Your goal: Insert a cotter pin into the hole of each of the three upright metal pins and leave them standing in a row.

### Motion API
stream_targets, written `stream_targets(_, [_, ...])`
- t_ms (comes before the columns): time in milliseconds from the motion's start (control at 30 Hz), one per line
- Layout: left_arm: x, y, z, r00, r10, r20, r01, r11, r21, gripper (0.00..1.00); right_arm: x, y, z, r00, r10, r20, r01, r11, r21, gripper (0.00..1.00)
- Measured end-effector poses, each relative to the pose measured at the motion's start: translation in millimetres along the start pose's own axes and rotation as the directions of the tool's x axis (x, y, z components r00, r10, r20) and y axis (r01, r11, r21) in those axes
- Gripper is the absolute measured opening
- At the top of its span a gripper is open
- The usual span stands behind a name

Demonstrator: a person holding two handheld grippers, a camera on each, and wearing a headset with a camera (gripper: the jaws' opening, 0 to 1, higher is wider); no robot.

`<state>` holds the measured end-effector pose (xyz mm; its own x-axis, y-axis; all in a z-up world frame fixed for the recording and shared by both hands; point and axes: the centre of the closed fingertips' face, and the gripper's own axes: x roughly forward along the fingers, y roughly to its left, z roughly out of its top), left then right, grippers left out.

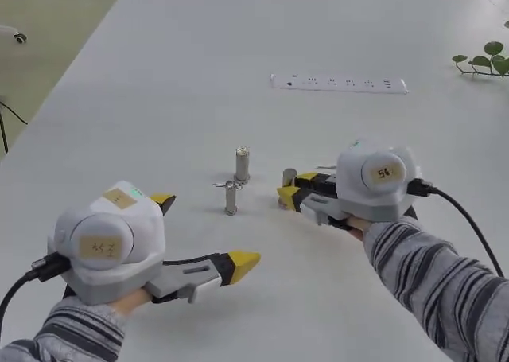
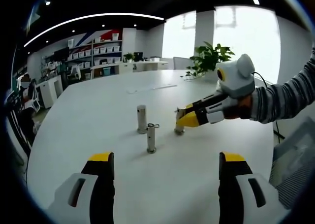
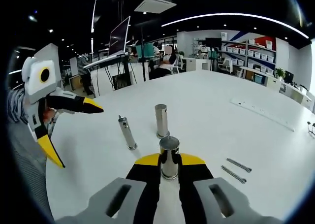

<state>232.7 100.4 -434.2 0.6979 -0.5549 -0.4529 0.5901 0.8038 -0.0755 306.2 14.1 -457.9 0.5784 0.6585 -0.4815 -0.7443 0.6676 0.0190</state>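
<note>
Gripping one pin (image 1: 289, 176) upright near the tabletop (image 1: 159, 99) centre, the right tongs (image 1: 286, 195) pinch it in the head view; the left tongs (image 1: 204, 229) gape wide toward the near edge. Left gripper view: a cottered pin (image 2: 151, 138) and a bare pin (image 2: 141, 118) stand just beside. Right gripper view: two loose cotters (image 3: 239, 165) lie near the held pin; best hold it plumb, hole exposed, while the left fetches one.

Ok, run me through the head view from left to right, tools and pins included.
left tool → metal pin with cotter pin → bare metal pin → third metal pin, clamped in the right tool → plant sprig
</note>
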Motion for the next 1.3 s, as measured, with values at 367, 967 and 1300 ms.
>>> stream_targets(367, [1.1,-10.0,-1.0,0.9999,-0.016,-0.001,0.016,1.0,0.005,0.87,-19.4,21.1,-15.7,0.9997,0.015,-0.018,-0.015,1.0,-0.013,0.08])
stream_targets(967, [-1.1,-13.5,-1.5,0.9998,-0.019,0.001,0.019,1.0,0.005,0.87,-25.3,33.2,-19.4,0.9996,0.003,-0.027,-0.004,0.999,-0.035,0.08])
stream_targets(1300, [-0.1,-15.3,-2.7,0.9998,-0.022,-0.003,0.022,1.0,0.001,0.87,-25.6,31.2,-16.7,0.9998,-0.013,-0.015,0.013,1.0,-0.021,0.1])
